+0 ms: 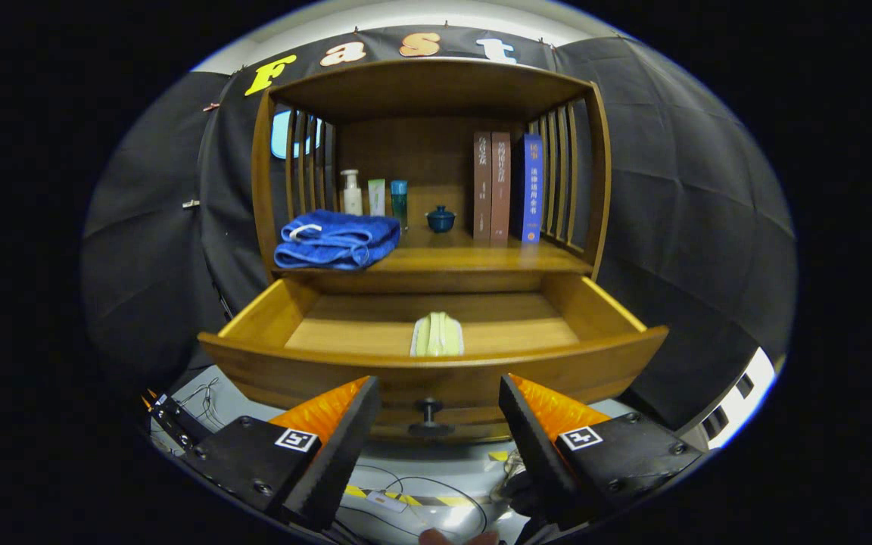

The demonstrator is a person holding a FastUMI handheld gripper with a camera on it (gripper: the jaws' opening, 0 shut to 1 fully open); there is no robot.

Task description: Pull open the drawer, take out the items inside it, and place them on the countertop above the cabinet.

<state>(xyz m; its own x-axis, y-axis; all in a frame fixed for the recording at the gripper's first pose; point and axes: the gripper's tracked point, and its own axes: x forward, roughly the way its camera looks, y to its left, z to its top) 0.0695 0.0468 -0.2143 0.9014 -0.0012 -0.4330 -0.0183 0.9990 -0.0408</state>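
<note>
Open gripper hovering before a pulled-out drawer, its fingers spread wide either side of the knob.
A pale green cloth is lying inside, mid-front; likely soft, light, best pinched at a fold.

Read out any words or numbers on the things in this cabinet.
Brown books and blue book: spine characters too blurred to read.
Bottles: print too small.
Gripper, open either side of the drawer knob: square coded tags, no words.
</note>
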